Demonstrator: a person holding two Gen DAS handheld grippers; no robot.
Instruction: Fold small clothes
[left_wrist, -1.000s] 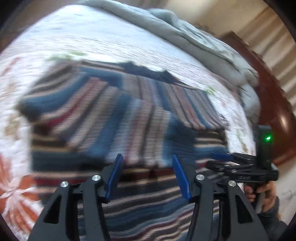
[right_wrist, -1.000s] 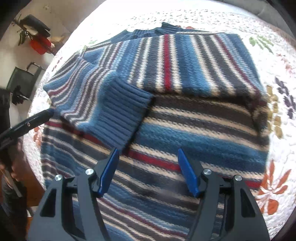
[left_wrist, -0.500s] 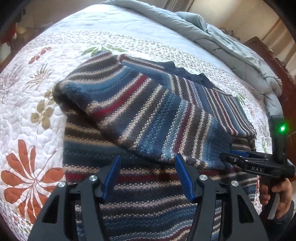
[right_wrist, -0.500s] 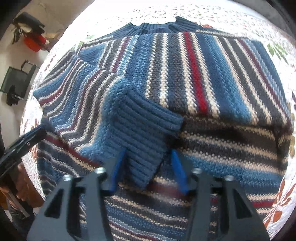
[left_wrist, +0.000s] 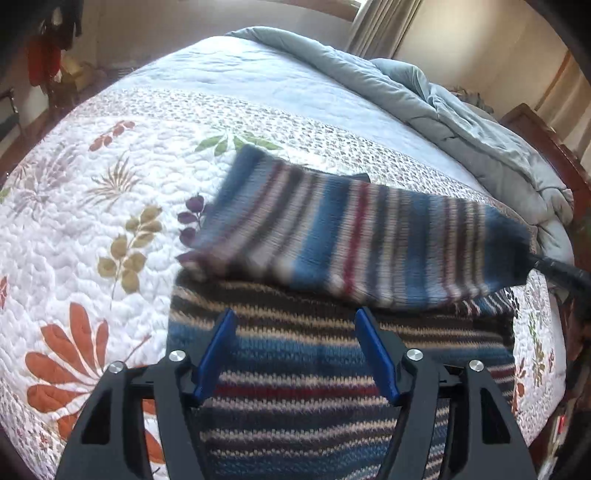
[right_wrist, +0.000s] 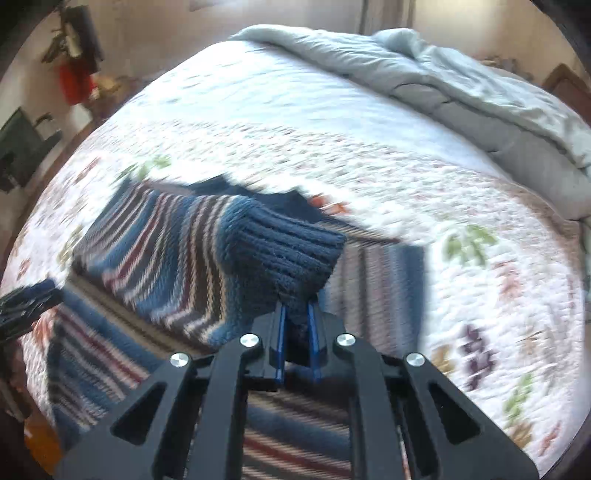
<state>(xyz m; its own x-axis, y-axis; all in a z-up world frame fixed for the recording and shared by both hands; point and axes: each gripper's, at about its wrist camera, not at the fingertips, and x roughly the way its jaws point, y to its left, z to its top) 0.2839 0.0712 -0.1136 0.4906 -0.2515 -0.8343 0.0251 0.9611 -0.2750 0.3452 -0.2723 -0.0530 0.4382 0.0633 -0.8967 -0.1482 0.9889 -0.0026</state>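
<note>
A small knitted sweater with blue, dark, cream and red stripes (left_wrist: 332, 354) lies on the quilted bed. My right gripper (right_wrist: 297, 308) is shut on the ribbed blue cuff (right_wrist: 291, 251) of one sleeve and holds it lifted above the sweater body. In the left wrist view that sleeve (left_wrist: 362, 240) stretches across, raised and blurred, with the right gripper's tip (left_wrist: 561, 271) at its right end. My left gripper (left_wrist: 299, 347) is open and empty, just above the sweater body (right_wrist: 295, 435) near its lower part.
The white floral quilt (left_wrist: 92, 221) covers the bed around the sweater. A rumpled grey duvet (left_wrist: 443, 118) lies along the far side. A wooden bed frame (left_wrist: 565, 162) shows at the right. Dark furniture and red items (right_wrist: 74, 81) stand at the far left.
My right gripper has shut on the sleeve cuff and lifted it, pulling the sleeve up and to the right. My left gripper has stayed open and drawn back toward the hem.
</note>
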